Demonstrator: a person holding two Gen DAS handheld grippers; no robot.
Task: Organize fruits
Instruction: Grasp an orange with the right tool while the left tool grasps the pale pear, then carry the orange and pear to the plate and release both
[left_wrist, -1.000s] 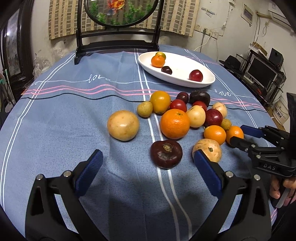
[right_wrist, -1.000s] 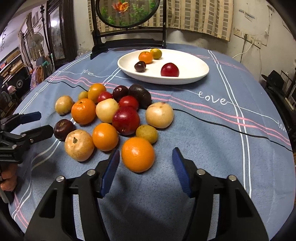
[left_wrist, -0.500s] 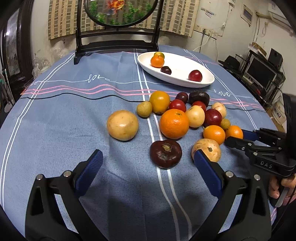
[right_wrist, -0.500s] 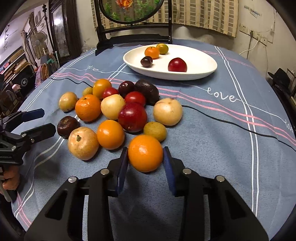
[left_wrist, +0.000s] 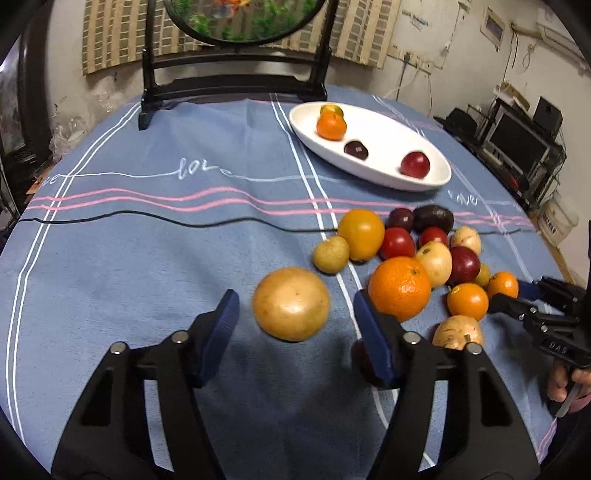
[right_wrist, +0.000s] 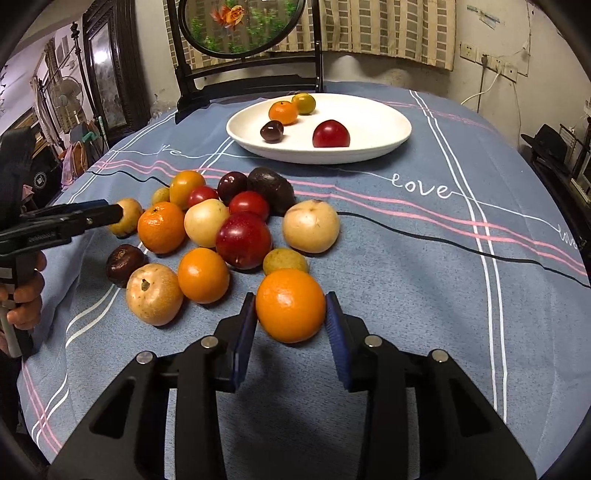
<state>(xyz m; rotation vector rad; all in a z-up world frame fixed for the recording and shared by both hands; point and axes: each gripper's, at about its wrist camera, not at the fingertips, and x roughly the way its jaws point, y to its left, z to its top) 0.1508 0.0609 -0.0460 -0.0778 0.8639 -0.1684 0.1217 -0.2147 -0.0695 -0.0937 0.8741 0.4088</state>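
Since the right gripper (right_wrist: 290, 317) closed in from a wider stance, we now read its blue pads as pressing both flanks of the orange (right_wrist: 290, 305); the fruit sits squarely between them, resting on the blue tablecloth (right_wrist: 424, 280). We judge this a completed grasp, lift not yet begun. Just beyond it lie the small yellow-green fruit (right_wrist: 284, 260) and the red plum (right_wrist: 243, 240), near enough to be nudged on the way up. Farther ahead, well apart from the pile, the white dish (right_wrist: 384, 142) already carries four fruits.

The left gripper (left_wrist: 295, 317) has swung across the cloth and its jaws have just been narrowing; they now bracket the pale yellow pear (left_wrist: 291, 303), with visible gaps on both sides, so nothing is gripped. Its right-hand pad stands just beside the big mandarin (left_wrist: 400, 293).

Meaning for the task: one fruit secured for transfer to the dish, a second lined up; most of the pile is unsorted.
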